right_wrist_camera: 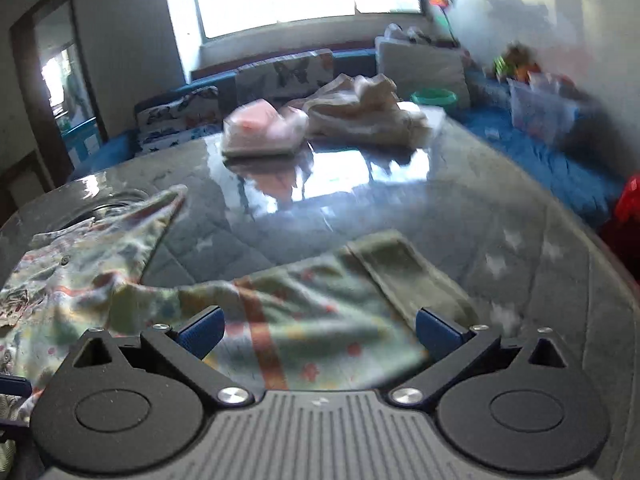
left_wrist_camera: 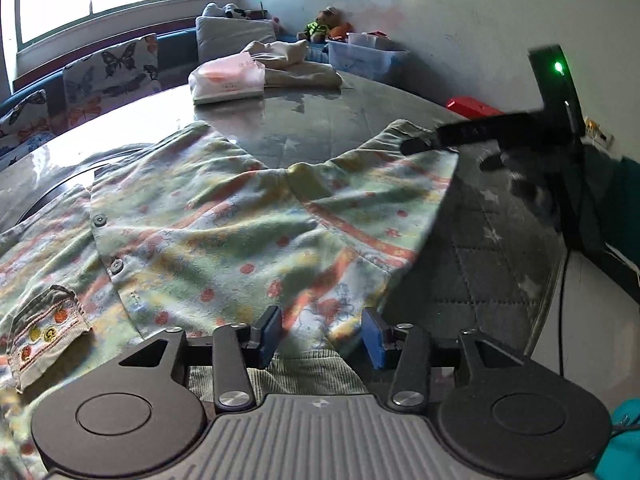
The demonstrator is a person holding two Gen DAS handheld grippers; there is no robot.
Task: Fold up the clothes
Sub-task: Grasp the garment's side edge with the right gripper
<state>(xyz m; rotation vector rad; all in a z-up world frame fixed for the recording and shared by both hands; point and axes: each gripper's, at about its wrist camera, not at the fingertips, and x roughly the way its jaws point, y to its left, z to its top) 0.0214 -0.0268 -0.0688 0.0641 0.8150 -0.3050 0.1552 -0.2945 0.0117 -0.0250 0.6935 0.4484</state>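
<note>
On the glossy grey counter (left_wrist_camera: 312,128) lies a pale green, orange-dotted patterned child's garment (left_wrist_camera: 208,240), spread out and wrinkled. Left gripper (left_wrist_camera: 322,336): blue-padded fingers (left_wrist_camera: 269,334) apart, straddling the garment's near hem without pinching it. Right gripper (right_wrist_camera: 320,334): fingers (right_wrist_camera: 202,334) wide apart above the garment's sleeve. Beyond the garment, a folded pink-and-white cloth stack (left_wrist_camera: 228,80) sits beside a crumpled cream cloth (left_wrist_camera: 296,66).
</note>
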